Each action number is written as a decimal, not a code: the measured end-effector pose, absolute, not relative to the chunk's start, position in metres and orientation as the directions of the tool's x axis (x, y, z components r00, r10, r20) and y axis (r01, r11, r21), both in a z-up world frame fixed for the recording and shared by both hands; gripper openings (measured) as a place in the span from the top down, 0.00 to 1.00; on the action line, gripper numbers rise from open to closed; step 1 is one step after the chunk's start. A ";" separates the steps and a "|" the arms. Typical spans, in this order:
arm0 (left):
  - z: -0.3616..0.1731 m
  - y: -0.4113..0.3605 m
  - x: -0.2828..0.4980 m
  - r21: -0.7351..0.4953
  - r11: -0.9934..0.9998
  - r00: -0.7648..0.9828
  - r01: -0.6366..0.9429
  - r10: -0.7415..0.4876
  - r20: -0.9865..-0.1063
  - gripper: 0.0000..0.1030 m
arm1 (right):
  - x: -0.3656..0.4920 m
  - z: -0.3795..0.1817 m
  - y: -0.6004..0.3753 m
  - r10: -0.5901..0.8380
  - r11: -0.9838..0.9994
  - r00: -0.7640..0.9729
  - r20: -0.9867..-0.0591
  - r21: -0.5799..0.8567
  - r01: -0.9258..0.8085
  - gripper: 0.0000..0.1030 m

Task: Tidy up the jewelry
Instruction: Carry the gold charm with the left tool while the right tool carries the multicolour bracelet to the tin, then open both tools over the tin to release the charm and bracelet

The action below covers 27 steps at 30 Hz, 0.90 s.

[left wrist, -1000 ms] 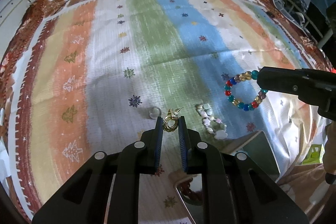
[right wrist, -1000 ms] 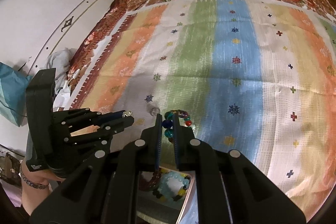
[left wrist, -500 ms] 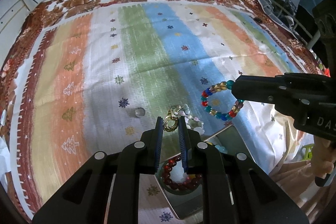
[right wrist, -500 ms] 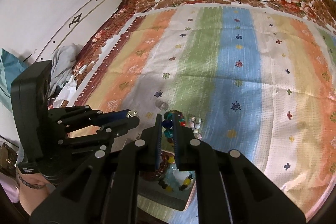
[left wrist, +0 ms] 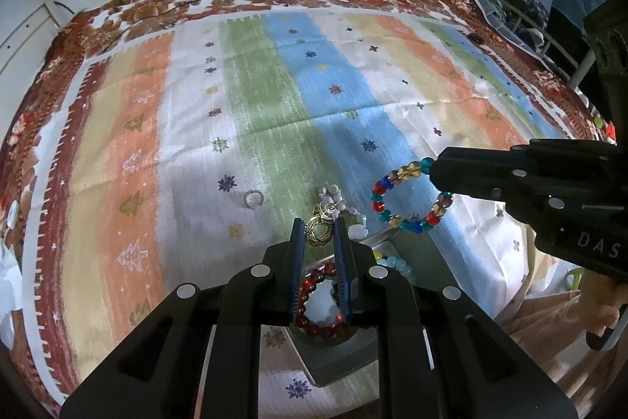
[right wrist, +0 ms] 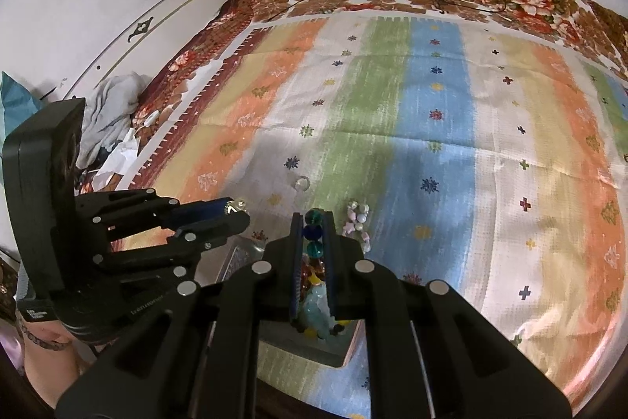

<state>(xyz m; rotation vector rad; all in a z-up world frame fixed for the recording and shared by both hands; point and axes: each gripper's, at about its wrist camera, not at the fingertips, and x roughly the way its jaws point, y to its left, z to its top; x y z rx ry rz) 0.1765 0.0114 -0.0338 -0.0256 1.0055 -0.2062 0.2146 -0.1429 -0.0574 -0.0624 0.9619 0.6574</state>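
Striped cloth (left wrist: pixel 274 97) in orange, green and blue covers the bed under us, with a floral brown border at its far edge against a pale wall.

From our left wrist view, the left gripper (left wrist: pixel 318 228) is clamped on a gold ornament (left wrist: pixel 320 228), pinched between the blue pads near their tips. Below it sits a metal tray (left wrist: pixel 341 360) on the cloth, holding a dark red bead bracelet (left wrist: pixel 310 301) and pale blue beads (left wrist: pixel 396 264). A small pile of pale pink and white beads (left wrist: pixel 341 207) lies on the cloth just beyond the tray, and a clear ring (left wrist: pixel 253 199) lies apart to the left. At the right, our right gripper (left wrist: pixel 435 169) holds a multicoloured bead bracelet (left wrist: pixel 404 199), which hangs in a loop above the cloth.

From our right wrist view, the right gripper (right wrist: pixel 314 222) is closed tight on that bracelet (right wrist: pixel 314 232); teal and blue beads show between the pads. The tray (right wrist: pixel 314 348) lies beneath, with pale blue and yellow beads inside. The pale beads (right wrist: pixel 359 222) lie just right of the fingertips, the clear ring (right wrist: pixel 302 182) farther off. Our left gripper (right wrist: pixel 235 209) enters from the left with the ornament glinting at its tip.
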 end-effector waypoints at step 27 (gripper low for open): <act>-0.036 0.000 0.140 -0.131 0.977 0.523 0.168 -0.201 -0.829 0.86 | 0.161 -0.068 -0.139 0.452 0.789 0.409 -0.792 0.141 -0.598 0.89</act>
